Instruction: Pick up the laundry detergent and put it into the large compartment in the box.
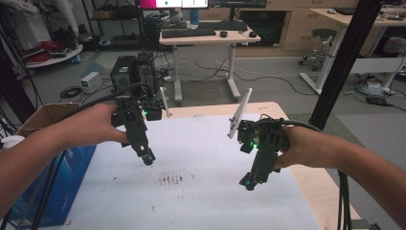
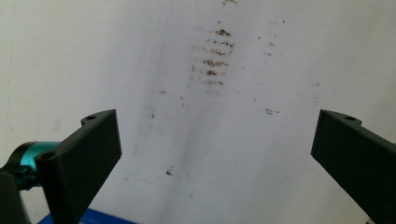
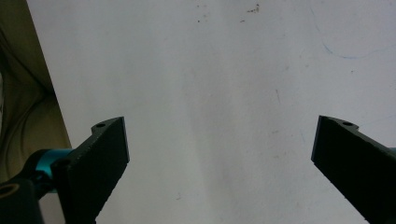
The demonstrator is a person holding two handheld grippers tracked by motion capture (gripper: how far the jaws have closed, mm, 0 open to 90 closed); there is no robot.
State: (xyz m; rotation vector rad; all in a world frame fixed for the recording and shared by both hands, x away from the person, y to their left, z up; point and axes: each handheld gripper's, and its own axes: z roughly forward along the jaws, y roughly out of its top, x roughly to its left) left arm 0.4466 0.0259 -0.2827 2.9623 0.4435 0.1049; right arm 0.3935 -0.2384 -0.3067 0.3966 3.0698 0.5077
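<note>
Both jaws spread wide and empty, the left gripper [image 1: 147, 157] and right gripper [image 1: 249, 182] hover over the white counter [image 1: 201, 143]; brown stains [image 1: 170, 179] lie at six o'clock between them, best approached low and level.

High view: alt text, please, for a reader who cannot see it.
A person's two hands each hold a gripper, left gripper and right gripper, both pointing down over a white table sheet with brown stains. Behind stand a desk and cabling.

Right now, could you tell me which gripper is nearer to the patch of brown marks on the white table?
Left. The left gripper hovers just up-left of the brown marks; the right gripper hangs farther off, to their right.
</note>
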